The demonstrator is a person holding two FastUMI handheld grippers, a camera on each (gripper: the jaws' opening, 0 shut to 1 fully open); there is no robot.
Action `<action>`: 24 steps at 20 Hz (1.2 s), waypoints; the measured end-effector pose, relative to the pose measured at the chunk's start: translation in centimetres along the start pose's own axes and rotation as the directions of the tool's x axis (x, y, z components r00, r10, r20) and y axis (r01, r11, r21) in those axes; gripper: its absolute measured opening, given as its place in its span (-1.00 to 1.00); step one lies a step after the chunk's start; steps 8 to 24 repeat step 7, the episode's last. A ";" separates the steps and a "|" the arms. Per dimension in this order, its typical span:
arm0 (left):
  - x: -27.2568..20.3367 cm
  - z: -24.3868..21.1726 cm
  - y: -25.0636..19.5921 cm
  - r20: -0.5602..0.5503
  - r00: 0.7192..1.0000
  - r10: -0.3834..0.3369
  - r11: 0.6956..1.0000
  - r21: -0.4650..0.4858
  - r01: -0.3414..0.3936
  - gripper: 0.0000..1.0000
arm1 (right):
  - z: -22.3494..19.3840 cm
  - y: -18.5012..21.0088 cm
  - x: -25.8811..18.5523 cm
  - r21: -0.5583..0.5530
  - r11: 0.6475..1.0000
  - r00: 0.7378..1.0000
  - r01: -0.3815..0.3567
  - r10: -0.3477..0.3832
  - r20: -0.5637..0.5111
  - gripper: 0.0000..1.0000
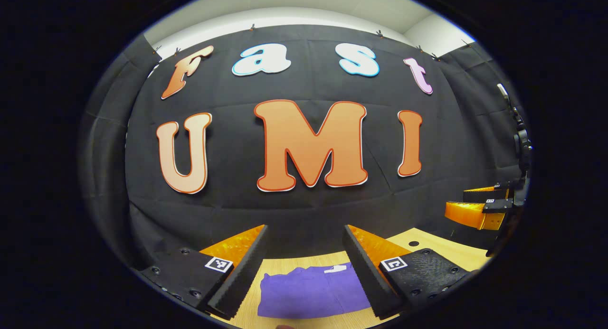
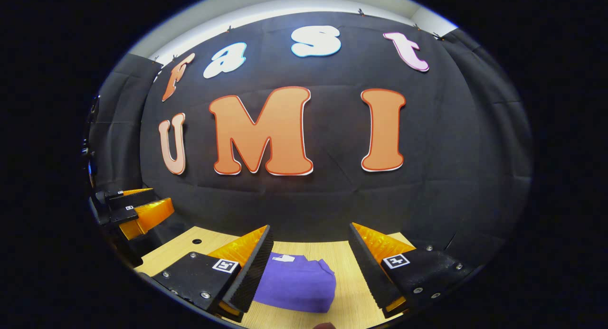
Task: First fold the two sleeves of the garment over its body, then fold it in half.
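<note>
While the garment (image 1: 311, 291) lies folded into a compact purple bundle on the wooden table (image 1: 427, 241), a small white tag (image 1: 335, 269) shows at its far edge and a dark round hole (image 1: 413, 243) marks the tabletop beyond. Nothing stands between the tools and the cloth. Both are held level above the table, pointed toward the booth wall. With fingers spread wide and empty, the left gripper (image 1: 304, 272) hovers over the bundle, as does the right gripper (image 2: 308, 267), set beside it.
</note>
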State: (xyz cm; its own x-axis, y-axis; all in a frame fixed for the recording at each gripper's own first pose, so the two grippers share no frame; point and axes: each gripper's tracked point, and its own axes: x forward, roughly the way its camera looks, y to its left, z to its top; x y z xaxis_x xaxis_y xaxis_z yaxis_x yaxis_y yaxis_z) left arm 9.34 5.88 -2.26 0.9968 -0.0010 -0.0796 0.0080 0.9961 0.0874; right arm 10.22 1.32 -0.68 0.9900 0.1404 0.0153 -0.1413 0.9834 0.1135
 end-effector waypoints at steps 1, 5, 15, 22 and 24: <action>-0.5 -0.1 -0.2 0.005 1.000 0.005 1.000 0.001 -0.005 0.94 | 0.2 -0.1 -0.5 -0.014 1.000 1.000 0.006 -0.005 0.022 0.89; -2.2 -1.1 -0.7 0.017 1.000 0.024 0.999 0.026 -0.024 0.94 | -0.1 0.5 -1.7 -0.050 0.999 0.999 -0.020 0.022 0.036 0.89; -3.0 -1.1 -0.9 0.028 0.999 0.033 0.999 0.027 -0.034 1.00 | -0.6 0.7 -2.2 -0.048 0.998 0.999 -0.035 0.037 0.033 1.00; -3.0 -1.1 -0.9 0.028 0.999 0.033 0.999 0.027 -0.034 1.00 | -0.6 0.7 -2.2 -0.048 0.998 0.999 -0.035 0.037 0.033 1.00; -3.0 -1.1 -0.9 0.028 0.999 0.033 0.999 0.027 -0.034 1.00 | -0.6 0.7 -2.2 -0.048 0.998 0.999 -0.035 0.037 0.033 1.00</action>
